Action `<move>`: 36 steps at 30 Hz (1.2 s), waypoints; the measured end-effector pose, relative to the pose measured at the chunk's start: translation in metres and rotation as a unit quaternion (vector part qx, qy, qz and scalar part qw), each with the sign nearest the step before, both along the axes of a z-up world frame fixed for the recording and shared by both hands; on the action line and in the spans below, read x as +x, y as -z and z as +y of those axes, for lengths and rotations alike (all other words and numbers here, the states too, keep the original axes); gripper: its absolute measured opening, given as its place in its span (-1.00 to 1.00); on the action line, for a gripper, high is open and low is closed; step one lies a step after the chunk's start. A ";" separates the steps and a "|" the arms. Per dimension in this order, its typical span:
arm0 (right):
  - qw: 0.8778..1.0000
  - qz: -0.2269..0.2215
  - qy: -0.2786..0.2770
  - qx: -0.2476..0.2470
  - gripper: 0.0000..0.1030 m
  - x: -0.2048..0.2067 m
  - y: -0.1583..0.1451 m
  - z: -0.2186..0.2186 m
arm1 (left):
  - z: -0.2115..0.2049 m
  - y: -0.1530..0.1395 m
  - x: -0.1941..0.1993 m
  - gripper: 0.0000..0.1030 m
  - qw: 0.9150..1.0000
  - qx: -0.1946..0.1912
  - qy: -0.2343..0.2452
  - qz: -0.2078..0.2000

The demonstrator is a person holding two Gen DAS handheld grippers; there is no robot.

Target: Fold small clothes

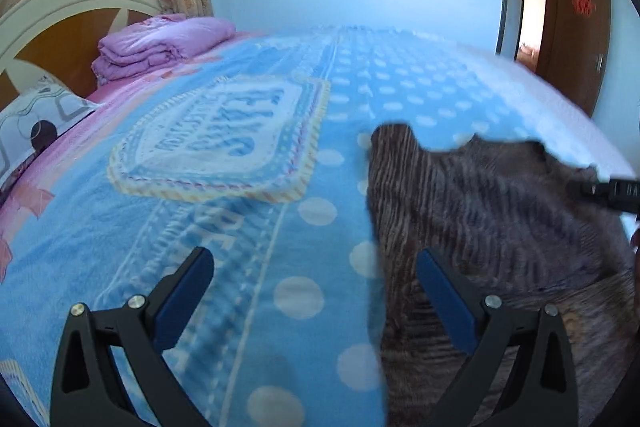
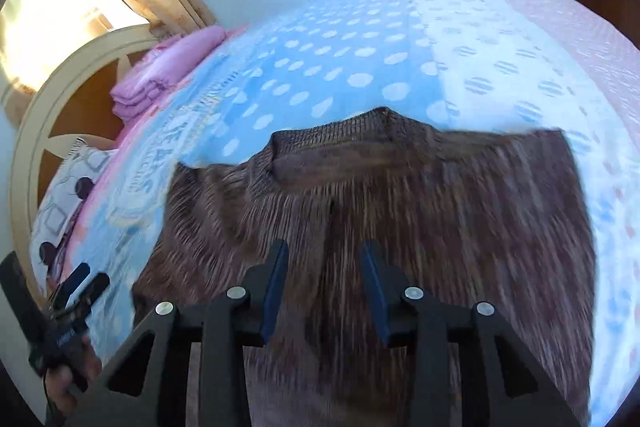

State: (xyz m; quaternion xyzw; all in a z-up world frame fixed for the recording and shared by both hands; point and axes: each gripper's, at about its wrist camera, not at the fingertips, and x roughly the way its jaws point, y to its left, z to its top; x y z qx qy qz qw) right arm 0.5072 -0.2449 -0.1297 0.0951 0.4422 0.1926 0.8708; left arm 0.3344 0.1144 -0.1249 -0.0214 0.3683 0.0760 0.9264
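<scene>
A brown ribbed knit sweater (image 2: 400,211) is lying spread out on the bed's blue fleece blanket with white polka dots (image 1: 248,227), toward the near edge of the bed, with its ribbed neckline (image 2: 340,135) pointing at the far edge and the headboard end of the bed off to the left. The left claw (image 1: 316,291) is hovering with its blue-padded jaws spread wide and holding nothing, one finger over bare blanket and the other over the sweater's left margin, so it is straddling that side edge (image 1: 374,227) without pinching it. The right claw (image 2: 324,287) is poised above the middle of the sweater's body, its jaws parted to a narrower gap and also empty; whether its tips are touching the knit cannot be told through the motion blur. Judging by this, the work is sitting at the start of a fold: the garment is looking flattened but no panel is turned over yet. The next move is probably calling for each claw to come down onto a side edge or shoulder, close on a single layer of the loose knit without catching the fleece beneath, and carry that flap across toward the middle. A folded purple quilt (image 1: 160,43) and a patterned pillow (image 1: 32,131) are resting near the cream-and-wood headboard (image 1: 60,11), well apart from the sweater.
</scene>
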 end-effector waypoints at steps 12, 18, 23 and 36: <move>0.990 -0.089 0.014 -0.112 -0.91 0.002 -0.014 0.010 | -0.014 0.024 0.010 1.00 0.998 0.043 0.000 0.048; 0.990 -0.043 0.026 -0.130 -0.57 0.013 0.006 0.000 | -0.015 0.025 0.014 1.00 0.998 0.046 0.001 0.049; 0.996 -0.059 0.021 -0.057 -0.26 -0.028 -0.012 -0.006 | -0.014 0.025 0.015 1.00 0.998 0.044 0.001 0.048; 0.991 -0.046 -0.086 -0.095 -0.28 -0.084 0.019 0.025 | -0.017 0.024 0.011 1.00 0.998 0.054 0.002 0.041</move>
